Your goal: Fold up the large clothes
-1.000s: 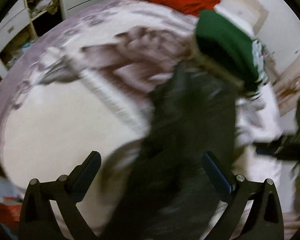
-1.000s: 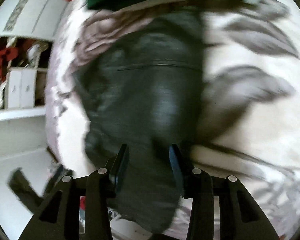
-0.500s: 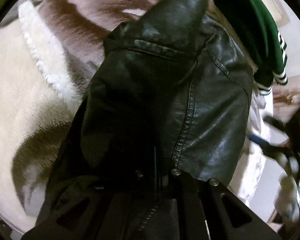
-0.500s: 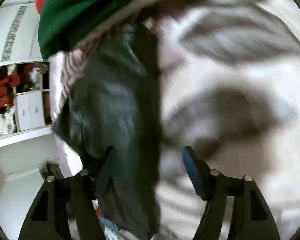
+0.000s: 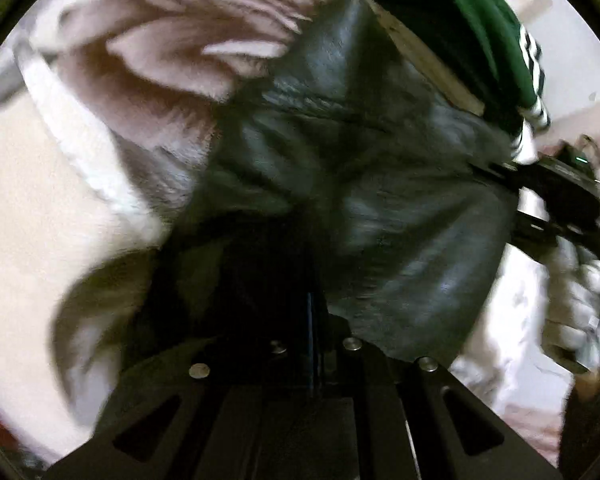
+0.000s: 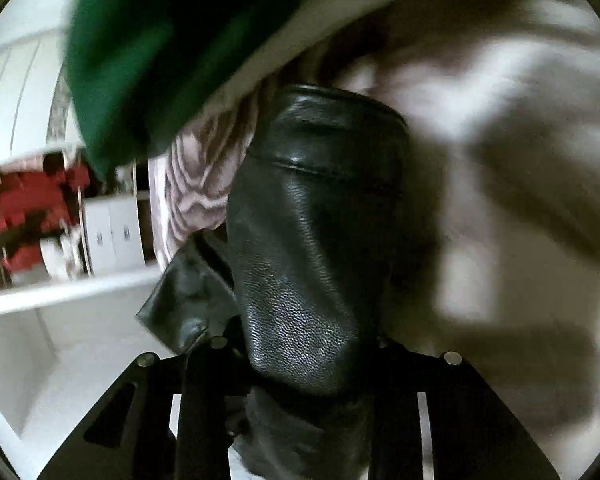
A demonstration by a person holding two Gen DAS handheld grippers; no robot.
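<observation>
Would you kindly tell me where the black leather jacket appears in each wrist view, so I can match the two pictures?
Left wrist view: the black leather jacket fills the centre, running from top centre down to the gripper.
Right wrist view: the black leather jacket stands centre, rising from the gripper toward mid-frame.
Shared landmark: the green garment, upper right in the left view, upper left in the right view.

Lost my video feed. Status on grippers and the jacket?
Left gripper shut on black leather jacket. Right gripper closing on it. Green garment beside it.

Both wrist views close, angled down, sharing black jacket
</observation>
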